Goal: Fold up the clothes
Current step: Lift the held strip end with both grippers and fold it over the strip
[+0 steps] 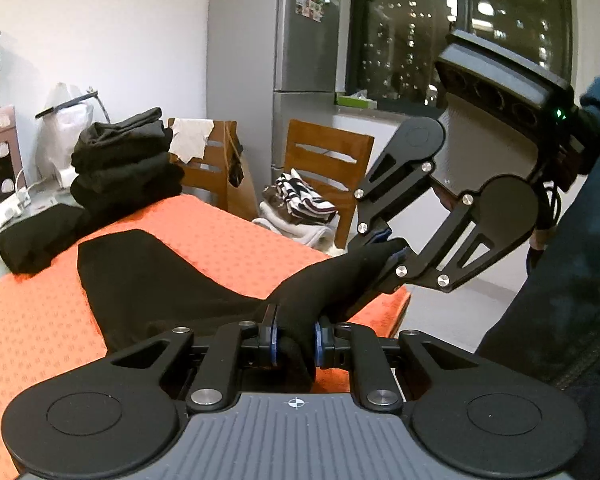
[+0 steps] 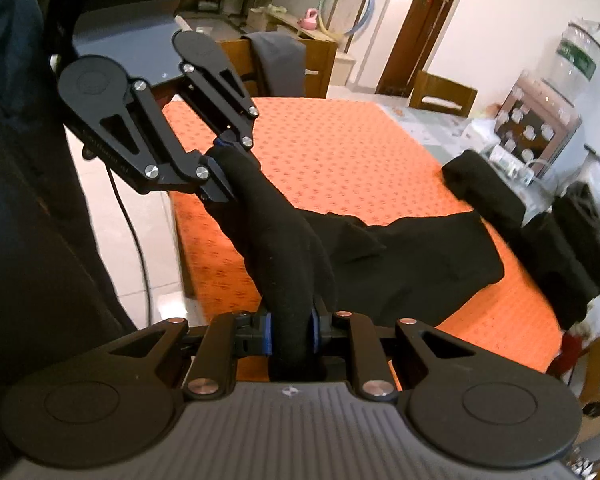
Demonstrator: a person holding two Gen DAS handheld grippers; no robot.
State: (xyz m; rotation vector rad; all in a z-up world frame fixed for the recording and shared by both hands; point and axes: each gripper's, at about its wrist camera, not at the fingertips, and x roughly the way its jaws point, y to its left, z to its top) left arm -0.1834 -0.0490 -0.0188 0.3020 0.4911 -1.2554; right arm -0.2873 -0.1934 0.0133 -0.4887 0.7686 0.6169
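Note:
A black garment [image 1: 160, 280] lies partly spread on the orange tablecloth [image 1: 220, 232], with its near edge lifted off the cloth. My left gripper [image 1: 296, 340] is shut on one bunched end of that edge. My right gripper [image 1: 386, 245], up and to the right, is shut on the other end. In the right wrist view the right gripper [image 2: 293, 336] pinches a thick roll of the garment [image 2: 420, 256], and the left gripper [image 2: 222, 160] holds the far end above the table's near corner. The fabric hangs taut between both grippers; the rest trails flat on the tablecloth [image 2: 340, 152].
A stack of folded black clothes [image 1: 124, 168] and one folded black piece [image 1: 36, 240] sit at the table's far side. Wooden chairs [image 1: 328, 160] and a fridge [image 1: 280, 40] stand behind. A glass jar [image 2: 576, 56] and boxes crowd the table end. A person's dark sleeve [image 1: 560, 280] is close by.

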